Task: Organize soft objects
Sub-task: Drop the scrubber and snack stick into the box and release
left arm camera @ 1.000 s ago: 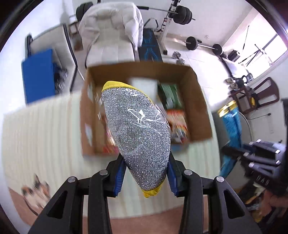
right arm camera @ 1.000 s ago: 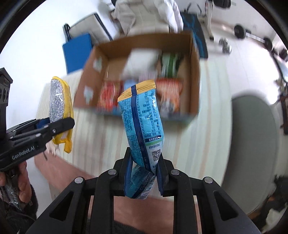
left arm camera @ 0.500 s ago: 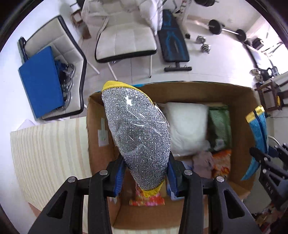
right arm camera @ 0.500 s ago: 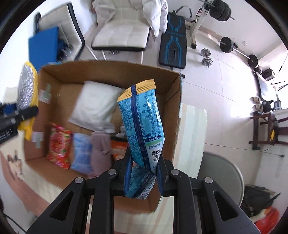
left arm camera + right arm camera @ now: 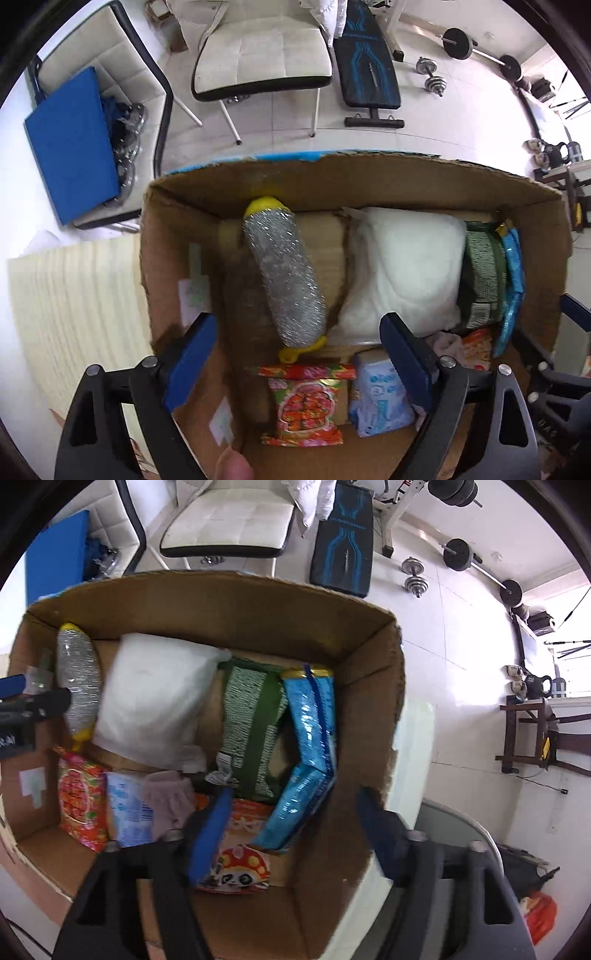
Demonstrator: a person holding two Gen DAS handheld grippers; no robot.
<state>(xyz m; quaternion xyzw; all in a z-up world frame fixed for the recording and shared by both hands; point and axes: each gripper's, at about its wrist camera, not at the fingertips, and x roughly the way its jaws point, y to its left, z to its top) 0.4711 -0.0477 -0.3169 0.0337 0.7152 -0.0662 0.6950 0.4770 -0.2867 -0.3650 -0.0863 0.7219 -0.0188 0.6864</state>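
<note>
A brown cardboard box (image 5: pixel 354 177) sits on the table and holds soft packs. The silver glitter pouch with yellow ends (image 5: pixel 286 280) lies inside it at the back left, beside a white pillow pack (image 5: pixel 402 273); it also shows in the right wrist view (image 5: pixel 78 679). My left gripper (image 5: pixel 297 350) is open and empty above it. The blue snack bag (image 5: pixel 310 753) leans against the box's right wall (image 5: pixel 369 716), next to a green pack (image 5: pixel 251 723). My right gripper (image 5: pixel 291 834) is open and empty just above the bag.
The box also holds a red snack pack (image 5: pixel 304 404), a pale blue pack (image 5: pixel 378 397), a pink cloth (image 5: pixel 170 805) and a panda pack (image 5: pixel 238 871). A cream striped mat (image 5: pixel 70 317) covers the table at left. White chairs (image 5: pixel 262 48) and a weight bench (image 5: pixel 369 66) stand behind.
Both grippers opened over the box. The silver pouch dropped from the left gripper to the box's back left. The blue bag dropped from the right gripper against the right wall.
</note>
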